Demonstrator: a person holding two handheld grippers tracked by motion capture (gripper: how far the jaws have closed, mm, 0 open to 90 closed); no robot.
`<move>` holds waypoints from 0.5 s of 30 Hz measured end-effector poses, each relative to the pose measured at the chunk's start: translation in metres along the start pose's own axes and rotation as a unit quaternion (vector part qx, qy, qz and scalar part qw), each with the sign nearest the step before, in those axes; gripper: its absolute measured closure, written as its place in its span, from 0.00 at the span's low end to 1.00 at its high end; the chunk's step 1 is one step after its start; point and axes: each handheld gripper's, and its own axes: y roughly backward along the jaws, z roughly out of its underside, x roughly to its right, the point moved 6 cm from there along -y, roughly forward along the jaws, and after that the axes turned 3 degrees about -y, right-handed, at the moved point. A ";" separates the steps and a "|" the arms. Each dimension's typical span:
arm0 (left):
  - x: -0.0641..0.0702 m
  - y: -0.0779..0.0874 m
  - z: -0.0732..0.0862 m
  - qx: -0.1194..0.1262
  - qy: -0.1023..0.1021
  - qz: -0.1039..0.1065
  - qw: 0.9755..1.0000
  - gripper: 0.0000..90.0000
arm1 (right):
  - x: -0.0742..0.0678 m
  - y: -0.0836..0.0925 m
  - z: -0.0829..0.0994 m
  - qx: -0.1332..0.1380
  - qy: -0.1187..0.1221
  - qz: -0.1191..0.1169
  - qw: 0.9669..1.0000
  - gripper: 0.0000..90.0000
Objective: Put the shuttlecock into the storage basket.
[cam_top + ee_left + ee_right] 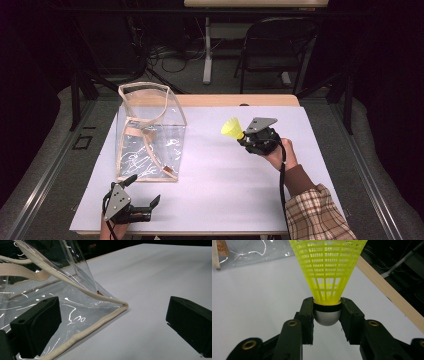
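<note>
the right claw (243,135) is clamped on a yellow shuttlecock (232,128), its two jaws squeezing the silver-grey cork (327,317) from either side so the mesh skirt (327,267) fans out beyond the tips; held by the base like that, the light plastic skirt is spared any crushing and the nose stays free to go in first or be turned as needed. in the high view the shuttlecock sits lifted above the white counter (225,180), right of centre, pointed towards the clear bag (150,132) that stands upright well to its left with its beige-trimmed mouth open to the top. the left claw (145,192) rests near the front edge of the counter just beside the bag's near bottom corner (123,305), jaws spread wide with nothing between them, one jaw overlapping the clear wall in its own view; it looks parked there to steady or hold the bag, which is floppy and would likely slide or fold if the shuttlecock is dropped into it.
</note>
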 end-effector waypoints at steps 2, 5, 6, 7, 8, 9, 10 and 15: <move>0.000 0.000 0.000 0.000 0.000 0.000 1.000 0.00 | -0.001 -0.001 -0.002 0.000 0.000 -0.001 1.000 0.72; 0.000 0.000 0.000 0.000 -0.001 0.000 1.000 0.00 | -0.003 -0.002 -0.006 0.002 0.003 -0.001 1.000 0.72; 0.000 0.000 0.000 0.000 -0.001 0.000 1.000 0.00 | -0.003 -0.003 -0.008 0.004 0.002 -0.001 1.000 0.72; 0.000 0.000 0.000 0.000 0.000 0.000 1.000 0.00 | -0.003 -0.003 -0.009 0.006 0.003 -0.001 1.000 0.72; 0.000 0.000 0.000 0.000 0.000 0.000 1.000 0.00 | -0.004 -0.003 -0.010 0.006 0.002 -0.002 1.000 0.72; 0.000 0.000 0.000 0.001 -0.001 0.000 1.000 0.00 | -0.004 -0.003 -0.011 0.007 0.004 -0.001 1.000 0.72; 0.000 0.000 0.000 0.001 -0.001 0.000 1.000 0.00 | -0.004 -0.003 -0.012 0.009 0.002 -0.001 1.000 0.72; 0.000 0.000 0.000 0.000 -0.001 0.000 1.000 0.00 | -0.006 -0.003 -0.017 0.011 0.002 -0.002 1.000 0.72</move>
